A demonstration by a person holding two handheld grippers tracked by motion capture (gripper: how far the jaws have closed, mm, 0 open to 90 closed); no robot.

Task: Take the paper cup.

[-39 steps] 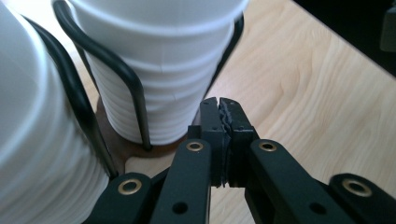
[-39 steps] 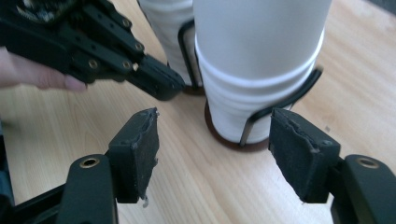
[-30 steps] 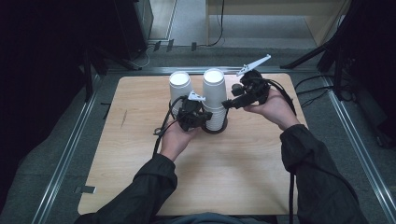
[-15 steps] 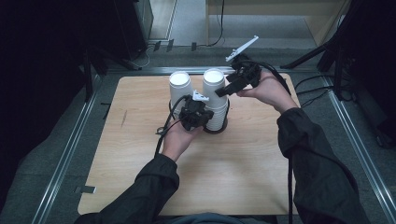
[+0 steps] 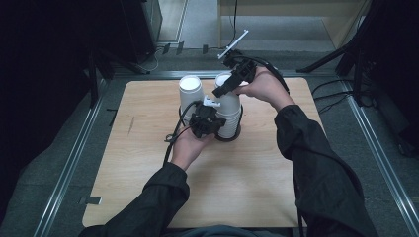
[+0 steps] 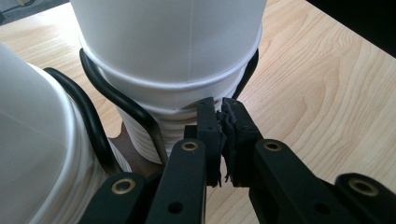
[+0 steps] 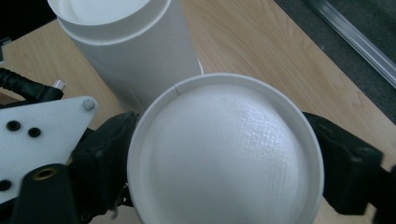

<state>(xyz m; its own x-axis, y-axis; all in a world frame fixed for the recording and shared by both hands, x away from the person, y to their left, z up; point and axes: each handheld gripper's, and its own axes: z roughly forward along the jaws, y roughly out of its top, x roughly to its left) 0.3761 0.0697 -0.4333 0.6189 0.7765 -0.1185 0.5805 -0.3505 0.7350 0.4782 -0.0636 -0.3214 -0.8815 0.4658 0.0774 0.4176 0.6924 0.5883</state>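
**Ana:** Tongs first, please. What is each pair doing?

**Ben:** Left tongs (image 6: 223, 122) have their jaws pressed together with nothing between them. The tips sit low against the ribbed foot of the right cup stack (image 6: 173, 70), just beside the black wire holder (image 6: 123, 100) that rings it. In the high view the left tongs (image 5: 206, 121) rest at the near side of that stack's base.

**Ana:** And the other pair?

**Ben:** Right tongs (image 7: 224, 154) have just been opening, and they stand wide, one jaw on each side of the top cup (image 7: 225, 158). That cup is upside down, its white bottom facing the right gripper view. Whether the pads press on its wall I cannot tell; they lie right at it on both sides.

**Ana:** Where is that cup, taking the holder as the landmark?

**Ben:** Directly above the holder's right ring, on top of the right cup stack (image 5: 228, 111). In the high view the right tongs (image 5: 228, 88) reach it from the far right side, near the stack's top.

**Ana:** What else stands by the holder?

**Ben:** Another white cup stack (image 5: 190, 94) stands in its left ring, just beside the first one. Both are upside down. The holder rests on the wooden desk (image 5: 247, 182), towards the far edge.
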